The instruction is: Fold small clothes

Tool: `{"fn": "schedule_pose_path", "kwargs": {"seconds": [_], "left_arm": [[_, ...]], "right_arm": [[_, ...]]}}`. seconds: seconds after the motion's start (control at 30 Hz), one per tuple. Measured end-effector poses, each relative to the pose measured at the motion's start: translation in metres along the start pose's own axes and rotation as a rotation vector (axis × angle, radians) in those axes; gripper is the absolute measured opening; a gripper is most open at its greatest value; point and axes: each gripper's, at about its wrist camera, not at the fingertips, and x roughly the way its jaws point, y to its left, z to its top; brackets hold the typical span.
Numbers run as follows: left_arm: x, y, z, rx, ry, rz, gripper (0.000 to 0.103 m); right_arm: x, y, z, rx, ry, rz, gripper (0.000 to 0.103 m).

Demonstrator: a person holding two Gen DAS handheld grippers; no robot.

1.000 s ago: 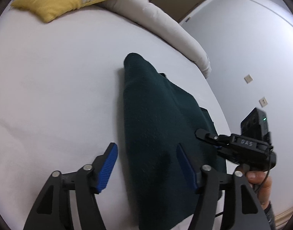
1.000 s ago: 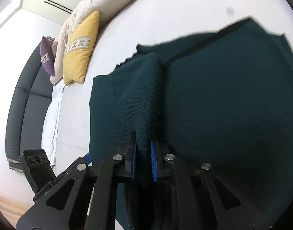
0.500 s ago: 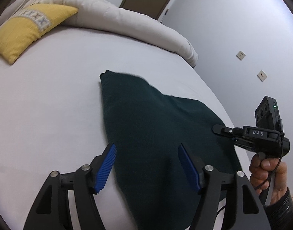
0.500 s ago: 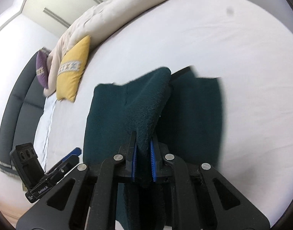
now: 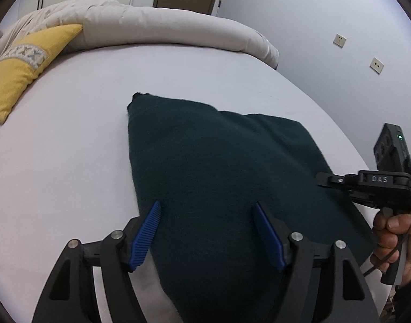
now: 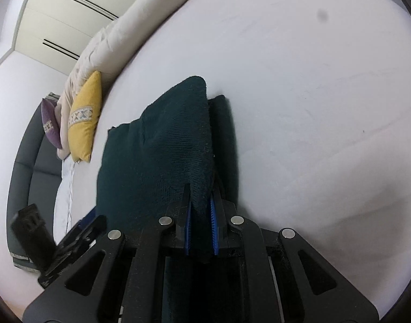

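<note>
Dark green garment (image 5: 219, 177) lies folded on a white bed (image 5: 71, 140), centre frame. Right gripper (image 6: 201, 226) pinches its edge; left gripper (image 5: 206, 232) hovers spread wide over its lower part, holding nothing.

One dark green garment (image 5: 219, 177), two pillows, yellow (image 5: 20, 67) and purple (image 6: 50, 123).

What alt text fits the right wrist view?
The right gripper is shut on a fold of a dark green knit garment lying on a white bed sheet. A yellow pillow lies at the far left.
</note>
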Motion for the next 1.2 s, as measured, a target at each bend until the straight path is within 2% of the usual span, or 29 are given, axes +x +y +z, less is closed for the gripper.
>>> {"fn": "schedule_pose_path", "kwargs": {"seconds": [0.27, 0.4, 0.47, 0.5, 0.53, 0.57, 0.63, 0.67, 0.73, 0.8, 0.87, 0.9, 0.93, 1.0, 1.03, 1.2], "left_arm": [[-0.01, -0.007, -0.001, 0.023, -0.017, 0.005, 0.074], [0.001, -0.007, -0.004, 0.032, 0.01, 0.015, 0.078], [-0.001, -0.006, -0.003, 0.039, 0.015, 0.018, 0.078], [-0.005, -0.005, -0.002, 0.041, 0.014, 0.019, 0.077], [-0.011, -0.004, 0.0, 0.033, 0.008, 0.029, 0.072], [-0.021, -0.001, 0.002, 0.016, -0.013, 0.034, 0.063], [-0.042, -0.002, 0.012, 0.006, -0.09, 0.018, 0.062], [-0.047, -0.008, 0.017, 0.021, -0.108, 0.015, 0.062], [-0.046, -0.021, 0.028, 0.068, -0.108, -0.001, 0.062], [-0.025, -0.03, 0.032, 0.105, -0.048, 0.001, 0.062], [0.01, -0.025, 0.025, 0.103, 0.059, 0.03, 0.063], [0.019, -0.023, 0.02, 0.112, 0.063, 0.038, 0.065], [0.02, -0.023, 0.015, 0.131, 0.035, 0.037, 0.066], [0.019, -0.025, 0.014, 0.139, 0.033, 0.042, 0.066], [0.02, -0.025, 0.015, 0.14, 0.037, 0.042, 0.066], [0.031, -0.024, 0.011, 0.172, 0.032, 0.031, 0.07]], "right_arm": [[-0.02, 0.026, -0.017, -0.008, -0.051, -0.025, 0.009], [0.001, 0.007, -0.02, 0.008, -0.018, -0.037, 0.01], [0.0, 0.001, -0.022, 0.021, -0.032, -0.003, 0.012], [-0.006, 0.003, -0.025, 0.026, -0.043, -0.004, 0.018], [-0.013, 0.005, -0.027, 0.032, -0.054, -0.026, 0.028], [-0.022, 0.006, -0.029, 0.044, -0.067, -0.049, 0.031], [-0.052, 0.018, -0.036, 0.026, -0.13, -0.088, 0.031], [-0.064, 0.029, -0.041, -0.012, -0.16, -0.075, 0.031], [-0.077, 0.051, -0.052, -0.07, -0.16, 0.023, 0.031], [-0.071, 0.065, -0.061, -0.118, -0.112, 0.071, 0.031], [-0.053, 0.064, -0.07, -0.139, -0.043, 0.034, 0.031], [-0.037, 0.051, -0.077, -0.117, 0.011, -0.016, 0.03], [-0.03, 0.041, -0.082, -0.101, 0.034, -0.023, 0.023], [-0.034, 0.022, -0.094, -0.078, 0.004, 0.053, 0.018], [-0.035, 0.017, -0.097, -0.068, -0.003, 0.061, 0.012], [-0.042, 0.013, -0.122, -0.096, -0.015, 0.042, 0.01]]}}
